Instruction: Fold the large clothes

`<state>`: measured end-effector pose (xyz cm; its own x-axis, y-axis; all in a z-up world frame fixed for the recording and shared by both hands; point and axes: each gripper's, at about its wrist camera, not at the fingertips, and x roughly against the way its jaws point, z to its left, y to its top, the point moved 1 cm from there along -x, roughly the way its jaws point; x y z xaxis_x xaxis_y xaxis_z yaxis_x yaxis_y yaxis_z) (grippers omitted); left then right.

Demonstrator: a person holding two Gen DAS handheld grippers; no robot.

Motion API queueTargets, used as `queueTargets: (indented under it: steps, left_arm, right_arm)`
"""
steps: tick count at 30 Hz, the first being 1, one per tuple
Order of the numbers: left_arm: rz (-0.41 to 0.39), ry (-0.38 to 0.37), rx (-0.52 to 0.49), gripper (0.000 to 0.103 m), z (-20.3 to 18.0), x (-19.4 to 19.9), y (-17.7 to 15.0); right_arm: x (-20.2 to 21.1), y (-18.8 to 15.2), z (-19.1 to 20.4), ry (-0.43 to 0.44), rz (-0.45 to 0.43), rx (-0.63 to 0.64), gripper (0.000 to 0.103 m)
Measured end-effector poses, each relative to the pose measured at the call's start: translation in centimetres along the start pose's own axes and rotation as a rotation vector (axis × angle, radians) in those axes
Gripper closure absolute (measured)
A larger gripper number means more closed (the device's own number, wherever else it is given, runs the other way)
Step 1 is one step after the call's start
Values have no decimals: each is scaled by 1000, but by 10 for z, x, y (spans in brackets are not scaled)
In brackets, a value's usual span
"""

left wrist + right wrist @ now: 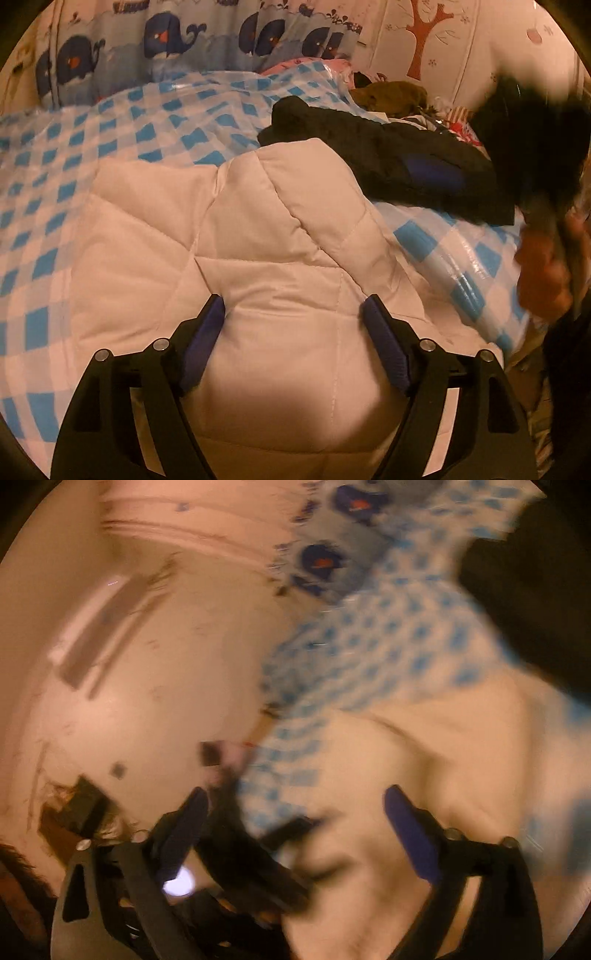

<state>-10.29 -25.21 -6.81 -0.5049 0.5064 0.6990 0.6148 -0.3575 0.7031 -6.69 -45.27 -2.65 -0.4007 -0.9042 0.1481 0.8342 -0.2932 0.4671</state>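
Item: white quilted jacket (258,236), partly folded on bed beneath and ahead of left tongs (293,314); further folds outstanding. Left tongs apart, straddling fabric ungripped; right tongs (295,805) apart, empty

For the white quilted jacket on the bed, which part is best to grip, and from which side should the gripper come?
Probably the raised ridge of the white quilted jacket, where the folded layer stands up as a thick seam running towards the dark garment. The left gripper is open above the jacket; coming down from the near side would let its fingers straddle that ridge. The flat panels offer nothing to pinch.
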Motion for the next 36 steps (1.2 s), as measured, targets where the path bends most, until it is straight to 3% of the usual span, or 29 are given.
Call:
queueTargets:
  steps: [2,4,5,6,7,10,11,13,15,16,17,19,22,23,24,26,30,33,36]
  left_arm:
    - [-23,31,-18,30,-4,0,4]
    - [-40,52,-27,30,-9,11,2]
    - [-50,61,-29,30,-9,19,4]
    - [-54,46,-25,30,-8,23,6]
    - [-68,5,0,30,-4,33,8]
    - [-35,-92,88,30,18,28,2]
    - [-15,-112,109,30,26,17,-3]
    - [-23,-106,103,27,27,13,-9]
    - [-28,-111,108,27,28,17,-10]
    - [-30,-114,115,27,30,19,-11]
    - [-32,-113,119,27,30,25,-11]
    - [-35,-111,117,27,29,33,-13]
    - [-46,-132,132,26,35,32,-18]
    - [-46,-151,155,25,39,29,-19]
    - [-40,-164,166,25,41,26,-18]
    - [-17,-148,140,25,35,17,-18]
    - [4,-94,105,24,20,31,-15]
    - [-19,-77,61,24,12,51,-20]
    - [41,-75,23,22,7,25,-29]
  right_arm:
    - [-34,7,4,15,54,-11,8]
    - [-67,6,-21,-104,83,-58,8]
    - [-75,1,-44,-162,76,-87,17]
    - [-84,-7,-64,-211,77,-99,33]
    - [-84,-17,-83,-298,46,-89,78]
    - [-58,-27,-128,-182,-57,-253,101]
    - [-57,-27,-130,-182,-52,-258,101]
    - [-58,-24,-111,-268,-29,-194,98]
    - [-56,-19,-85,-332,-39,-140,89]
    - [-47,-20,-64,-366,-63,-92,71]
    - [-41,-22,-48,-405,-78,-44,43]
    - [-26,-39,3,-587,-110,136,22]
    - [-38,-72,37,-818,-47,318,22]
    - [-50,-87,30,-980,44,354,21]
    - [-61,-98,12,-1069,138,358,20]
    - [-56,-114,-22,-1075,107,292,7]
    - [-34,-110,-24,-992,126,169,7]
    - [-21,-115,15,-995,80,211,7]
    - [-31,-137,-3,-1029,150,201,7]
